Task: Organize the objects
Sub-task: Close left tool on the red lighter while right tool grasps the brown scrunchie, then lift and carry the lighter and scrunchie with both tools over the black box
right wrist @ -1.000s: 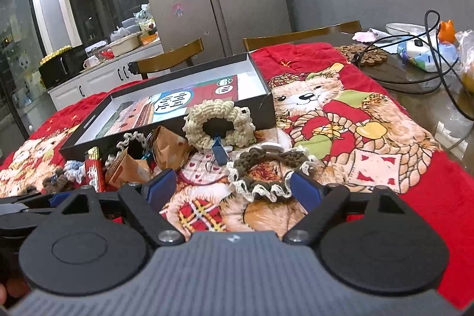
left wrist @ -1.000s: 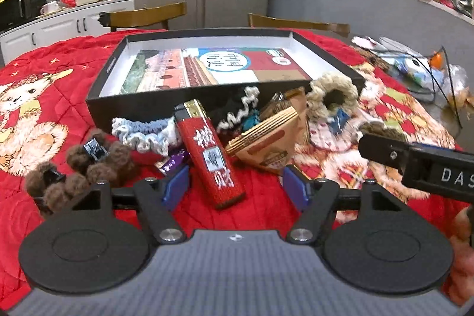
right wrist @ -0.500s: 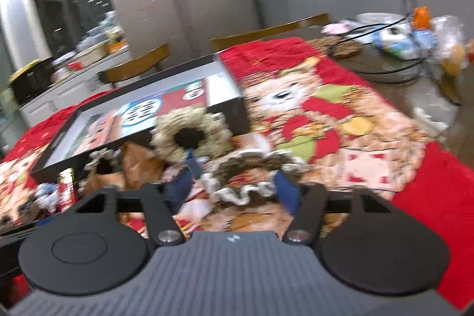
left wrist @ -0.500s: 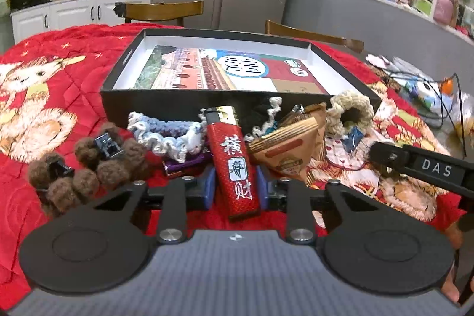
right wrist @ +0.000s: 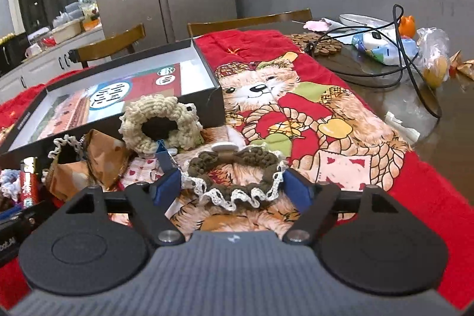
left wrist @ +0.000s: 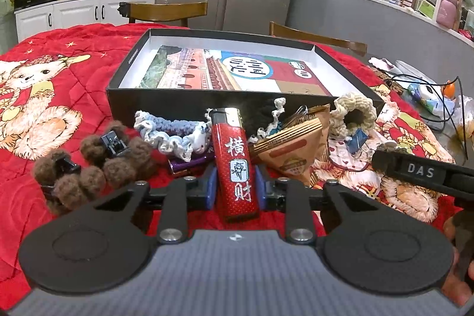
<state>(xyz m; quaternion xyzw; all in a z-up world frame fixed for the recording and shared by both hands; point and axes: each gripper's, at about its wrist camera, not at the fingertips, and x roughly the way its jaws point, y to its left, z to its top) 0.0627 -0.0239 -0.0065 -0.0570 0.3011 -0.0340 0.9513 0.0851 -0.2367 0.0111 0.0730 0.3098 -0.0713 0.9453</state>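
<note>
Left wrist view: left gripper [left wrist: 234,187] clamped on the red lighter [left wrist: 234,165] at the box's [left wrist: 166,102] near wall, best lifted straight and slow clear of the scrunchies; right gripper [right wrist: 232,187] reopening, spread around the brown scrunchie [right wrist: 234,168].

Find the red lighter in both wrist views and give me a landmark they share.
Left wrist: red lighter at centre, clamped in the left gripper.
Right wrist: lighter at the far left edge, low.
Shared landmark: the black box behind the clutter.
</note>
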